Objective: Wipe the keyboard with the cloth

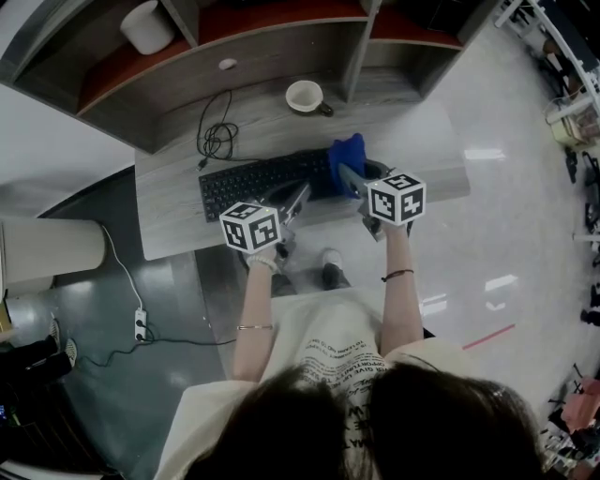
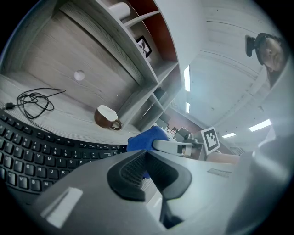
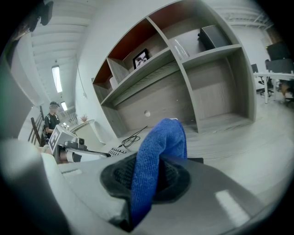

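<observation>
Left claw: your left claw (image 1: pixel 301 191) (image 2: pixel 146 154) has its jaws pressed together with nothing between them. In the head view it sits at centre frame, over the near edge of the keyboard.
Right claw: your right claw (image 1: pixel 346 172) (image 3: pixel 151 170) pinches the cloth between its pads, just right of the left claw.
Cloth: the blue cloth (image 1: pixel 347 154) (image 3: pixel 159 149) (image 2: pixel 146 138) rises out of the right claw in a fold. In the head view it lies over the right end of the keyboard; whether it presses on the keys cannot be told.
Keyboard: the black keyboard (image 1: pixel 265 180) (image 2: pixel 40 154) lies along the front of the desk (image 1: pixel 417 141), centre frame.
Cup: a brown cup (image 1: pixel 306 97) (image 2: pixel 106 117) with a white inside stands behind the keyboard, upper centre of the head view.
Cable: a coiled black cable (image 1: pixel 217 137) (image 2: pixel 34 102) lies on the desk behind the keyboard's left end.
Shelf: a white cylinder (image 1: pixel 148 26) stands on the shelf at upper left.
</observation>
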Demonstrator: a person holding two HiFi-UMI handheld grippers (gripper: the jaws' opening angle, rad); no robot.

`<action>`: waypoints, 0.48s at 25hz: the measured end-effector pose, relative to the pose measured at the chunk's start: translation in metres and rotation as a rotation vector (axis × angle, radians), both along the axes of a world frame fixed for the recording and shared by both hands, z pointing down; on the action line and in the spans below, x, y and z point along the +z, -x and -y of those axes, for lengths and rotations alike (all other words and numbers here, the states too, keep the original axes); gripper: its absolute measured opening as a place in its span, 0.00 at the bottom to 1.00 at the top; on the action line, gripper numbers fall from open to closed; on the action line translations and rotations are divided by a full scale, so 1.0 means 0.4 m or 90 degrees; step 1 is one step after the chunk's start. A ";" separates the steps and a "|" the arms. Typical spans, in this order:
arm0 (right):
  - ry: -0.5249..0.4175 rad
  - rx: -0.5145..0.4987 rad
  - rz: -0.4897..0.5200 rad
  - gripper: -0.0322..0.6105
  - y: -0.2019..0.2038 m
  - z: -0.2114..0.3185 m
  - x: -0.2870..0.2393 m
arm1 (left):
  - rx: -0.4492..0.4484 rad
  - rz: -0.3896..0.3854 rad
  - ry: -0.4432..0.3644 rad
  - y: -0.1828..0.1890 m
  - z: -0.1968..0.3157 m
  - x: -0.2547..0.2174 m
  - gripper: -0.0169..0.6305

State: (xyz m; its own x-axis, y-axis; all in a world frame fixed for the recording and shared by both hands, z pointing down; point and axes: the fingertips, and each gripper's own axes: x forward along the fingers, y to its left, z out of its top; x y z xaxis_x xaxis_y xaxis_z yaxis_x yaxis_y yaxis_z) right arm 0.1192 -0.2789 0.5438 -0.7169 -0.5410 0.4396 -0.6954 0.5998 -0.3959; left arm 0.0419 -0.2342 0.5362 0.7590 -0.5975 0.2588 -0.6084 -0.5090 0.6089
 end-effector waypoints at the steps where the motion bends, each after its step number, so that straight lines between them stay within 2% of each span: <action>1: 0.000 -0.002 0.001 0.13 0.007 0.000 0.000 | -0.001 0.001 0.000 0.005 0.000 0.000 0.01; 12: 0.007 -0.016 0.003 0.13 0.069 -0.001 0.008 | -0.008 0.003 0.005 0.055 0.001 0.006 0.01</action>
